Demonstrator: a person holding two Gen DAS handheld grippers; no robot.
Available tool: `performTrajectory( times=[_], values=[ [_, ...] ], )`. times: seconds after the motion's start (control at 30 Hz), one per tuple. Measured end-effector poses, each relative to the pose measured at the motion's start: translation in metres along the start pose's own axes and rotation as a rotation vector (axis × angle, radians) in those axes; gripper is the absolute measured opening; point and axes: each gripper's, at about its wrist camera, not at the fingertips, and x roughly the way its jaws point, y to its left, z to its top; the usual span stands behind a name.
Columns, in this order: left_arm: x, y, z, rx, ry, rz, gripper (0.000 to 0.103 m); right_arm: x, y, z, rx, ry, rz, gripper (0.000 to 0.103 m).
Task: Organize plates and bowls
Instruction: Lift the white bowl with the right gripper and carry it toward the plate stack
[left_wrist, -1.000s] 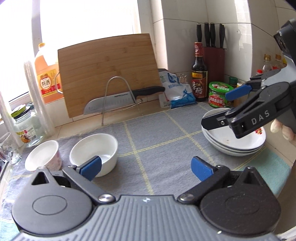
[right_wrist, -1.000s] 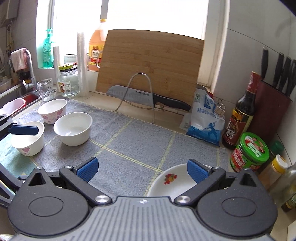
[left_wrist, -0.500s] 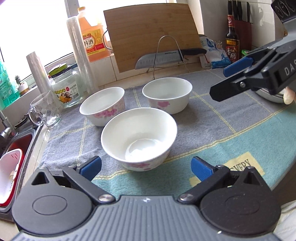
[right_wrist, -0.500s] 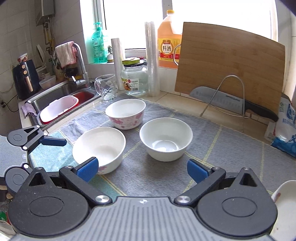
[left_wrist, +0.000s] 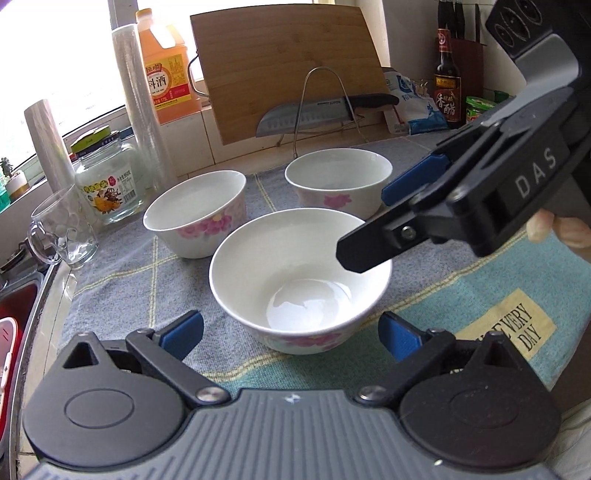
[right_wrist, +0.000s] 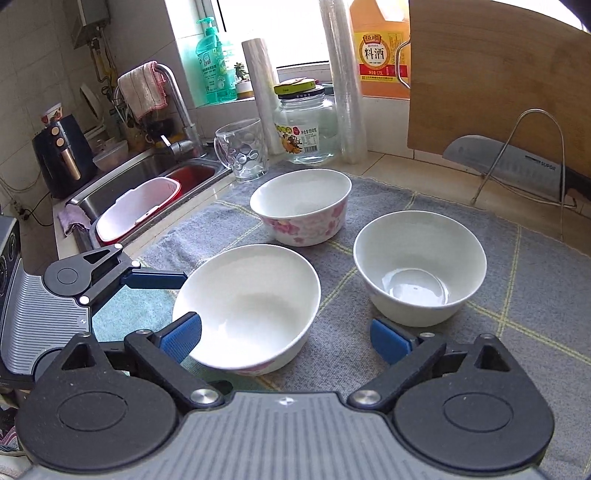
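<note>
Bowls: three white floral ones on the grey checked mat (right_wrist: 517, 280). Near bowl (left_wrist: 300, 281) sits at the mat's front, by the teal towel (left_wrist: 491, 295). Far-left bowl (left_wrist: 195, 218) is behind it toward the window, far-right bowl (left_wrist: 338, 181) behind it toward the cutting board (left_wrist: 288, 66). All upright, apart from each other, not stacked. All look empty; a wet sheen at the bottom of the near and far-right ones, maybe a film of water, can't tell.

Left gripper (left_wrist: 290, 332): jaws wide, nothing held, near bowl between the blue pads but no contact seen. Right gripper (right_wrist: 286, 339): jaws wide, empty, left pad right at the near bowl's rim; touching or just in front, can't tell. In the left wrist view its finger crosses over that bowl's right rim.

Step in hand, judged: pick up the near bowl for nesting into another. To do it well: only one gripper should take it, since both crowd the same bowl. Pinch the rim wall, one pad inside, one outside, go deep enough that glazed ceramic won't slip. Lift straight, keep level, lower centred into the target bowl, release gently to avoid a chip.

Other containers: glass mug (right_wrist: 242, 149) empty, by the sink (right_wrist: 147, 173). Glass jar (right_wrist: 304, 127) with green lid looks empty. Red-and-white tub (right_wrist: 142, 206) in the sink, contents not visible. Cooking wine jug (right_wrist: 380, 48) on the sill holds amber liquid. Cleaver (left_wrist: 306, 114) rests on a wire rack against the board.
</note>
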Motion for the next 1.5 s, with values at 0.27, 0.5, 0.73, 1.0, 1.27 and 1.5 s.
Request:
performTrajectory(
  times=[0.27, 0.5, 0.73, 1.0, 1.27, 1.5],
  values=[
    [0.005, 0.003, 0.003, 0.013, -0.005, -0.028, 0.091, 0.024, -0.003, 0.007, 0.018, 0.040, 0.045, 0.079],
    [0.005, 0.003, 0.003, 0.015, -0.012, -0.048, 0.089, 0.027, -0.002, 0.011, 0.006, 0.049, 0.053, 0.068],
    [0.005, 0.003, 0.006, 0.009, 0.004, -0.057, 0.088, 0.024, 0.000, 0.013, 0.006, 0.057, 0.048, 0.068],
    [-0.012, -0.009, 0.014, 0.004, -0.006, -0.092, 0.088, -0.003, 0.001, 0.008, -0.002, 0.060, 0.045, 0.068],
    [-0.012, -0.033, 0.022, 0.034, -0.024, -0.161, 0.088, -0.039, -0.014, -0.009, 0.029, 0.049, -0.003, 0.068],
    [-0.003, -0.060, 0.033, 0.072, -0.029, -0.227, 0.088, -0.065, -0.034, -0.030, 0.067, 0.051, -0.069, 0.068]
  ],
)
